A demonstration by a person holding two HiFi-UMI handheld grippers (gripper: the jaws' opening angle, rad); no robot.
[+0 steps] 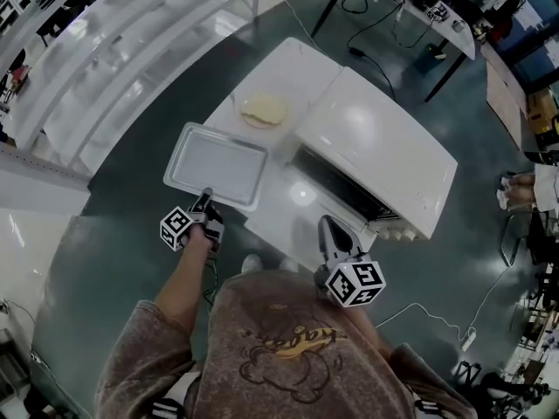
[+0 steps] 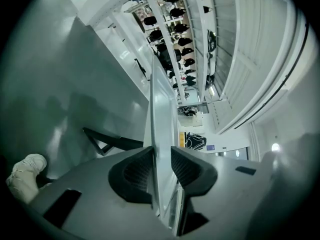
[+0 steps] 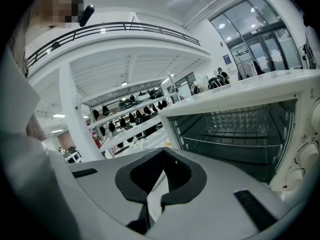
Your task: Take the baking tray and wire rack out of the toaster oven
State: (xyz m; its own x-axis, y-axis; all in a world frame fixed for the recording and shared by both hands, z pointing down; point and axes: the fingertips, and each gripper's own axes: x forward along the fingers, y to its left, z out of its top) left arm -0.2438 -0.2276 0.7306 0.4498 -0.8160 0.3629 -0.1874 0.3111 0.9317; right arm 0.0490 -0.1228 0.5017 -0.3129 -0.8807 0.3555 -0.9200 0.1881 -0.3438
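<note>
Flat silver baking tray (image 1: 216, 164) is out on the white desk (image 1: 288, 68), its rim between my parted left tongs (image 1: 207, 198), unpinched; right tongs (image 1: 328, 227) pressed together, empty; metal wire rack (image 3: 235, 134) remains inside the white toaster oven (image 1: 376, 147).

Pale round item (image 1: 264, 109) on white table (image 1: 297, 59); floor cables (image 1: 356, 52).

Sweatshirt (image 1: 279, 347): taupe-brown, dark cartoon outline print, yellow script across chest, sleeves same colour. Shoe (image 1: 251, 263): white. Left gripper (image 1: 207, 195), right gripper (image 1: 325, 223): pale grey shells, black ribbed pads. Left cube (image 1: 176, 227), right cube (image 1: 355, 283): black-and-white square markers.
</note>
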